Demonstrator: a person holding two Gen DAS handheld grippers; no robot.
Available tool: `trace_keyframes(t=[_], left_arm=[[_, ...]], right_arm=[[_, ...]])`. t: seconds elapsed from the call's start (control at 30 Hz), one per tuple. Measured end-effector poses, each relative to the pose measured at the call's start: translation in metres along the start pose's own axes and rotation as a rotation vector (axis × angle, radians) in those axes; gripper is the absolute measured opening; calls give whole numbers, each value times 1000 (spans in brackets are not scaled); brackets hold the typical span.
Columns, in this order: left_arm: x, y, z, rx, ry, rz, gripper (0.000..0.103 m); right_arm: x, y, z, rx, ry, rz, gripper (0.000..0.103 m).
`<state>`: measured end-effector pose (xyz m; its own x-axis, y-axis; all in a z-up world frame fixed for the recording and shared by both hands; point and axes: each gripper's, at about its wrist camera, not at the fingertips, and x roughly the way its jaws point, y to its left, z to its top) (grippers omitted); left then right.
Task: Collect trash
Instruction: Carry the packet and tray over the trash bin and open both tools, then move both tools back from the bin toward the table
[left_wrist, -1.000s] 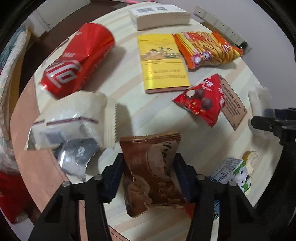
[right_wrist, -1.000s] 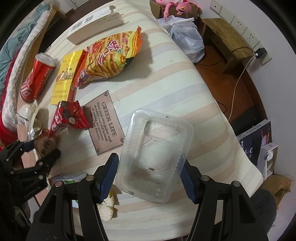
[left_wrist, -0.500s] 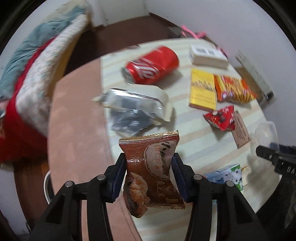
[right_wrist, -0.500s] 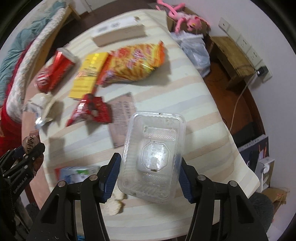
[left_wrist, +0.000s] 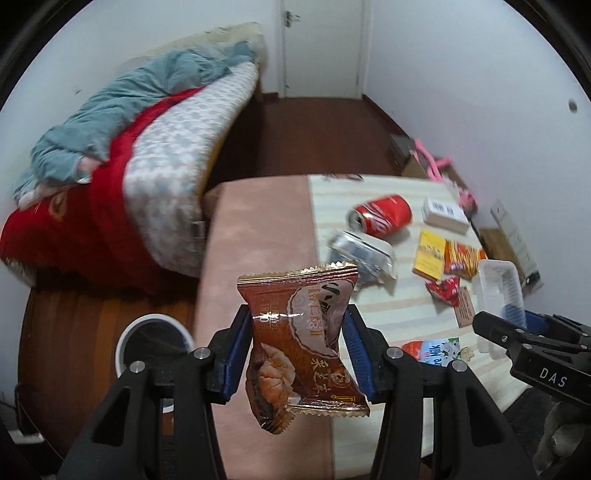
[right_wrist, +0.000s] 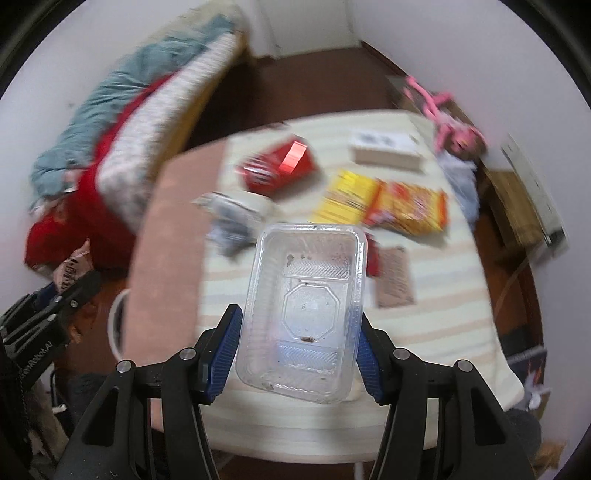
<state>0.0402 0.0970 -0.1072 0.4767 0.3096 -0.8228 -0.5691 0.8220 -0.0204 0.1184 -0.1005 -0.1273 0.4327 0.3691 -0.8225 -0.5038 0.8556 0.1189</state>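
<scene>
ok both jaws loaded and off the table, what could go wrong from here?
1. The brown snack wrapper is pinched only at its crinkled middle by the left gripper; limp film could slip out before the white bin on the floor.
2. The clear plastic tray in the right gripper is thin, with crumbs inside; a squeeze could buckle it or tipping could scatter them.
3. Both grippers heading to one bin may collide.

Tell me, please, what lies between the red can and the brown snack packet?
In the left wrist view, a crumpled white-and-silver wrapper lies between the red can and the brown snack packet.
</scene>
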Motion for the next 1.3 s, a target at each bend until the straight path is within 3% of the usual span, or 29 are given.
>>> trace_keyframes(t=[0.2,0.37,0.57,0.77,0.9,0.97,1.03,1.07,1.1,1.17,1.23,1.3], left_arm=[[-21,82,-13,-95,-22,13,45],[3,173,-31,-224,60,-5,46],[65,276,-64,-359,193,44,46],[143,342,-85,-501,321,-13,49],[172,373,-94,-609,345,-22,84],[177,383,-100,-646,351,-7,85],[181,392,-108,-656,364,23,102],[180,396,-111,-654,365,36,103],[179,397,-114,-647,364,61,103],[173,402,-119,-635,353,102,103],[166,404,-124,-642,335,143,103],[161,408,-130,-649,325,177,103]], right_arm=[[-13,99,-6,-104,-24,100,59],[28,186,-14,-178,56,209,59],[134,288,-27,-269,227,263,59],[234,369,-38,-366,363,237,59],[285,398,-42,-406,429,222,59],[307,409,-47,-420,463,218,60],[322,418,-51,-431,489,216,60],[329,422,-52,-439,504,214,61],[336,424,-54,-449,516,207,63],[346,427,-53,-461,526,202,86],[345,426,-55,-471,520,197,96],[346,426,-52,-473,520,197,101]])
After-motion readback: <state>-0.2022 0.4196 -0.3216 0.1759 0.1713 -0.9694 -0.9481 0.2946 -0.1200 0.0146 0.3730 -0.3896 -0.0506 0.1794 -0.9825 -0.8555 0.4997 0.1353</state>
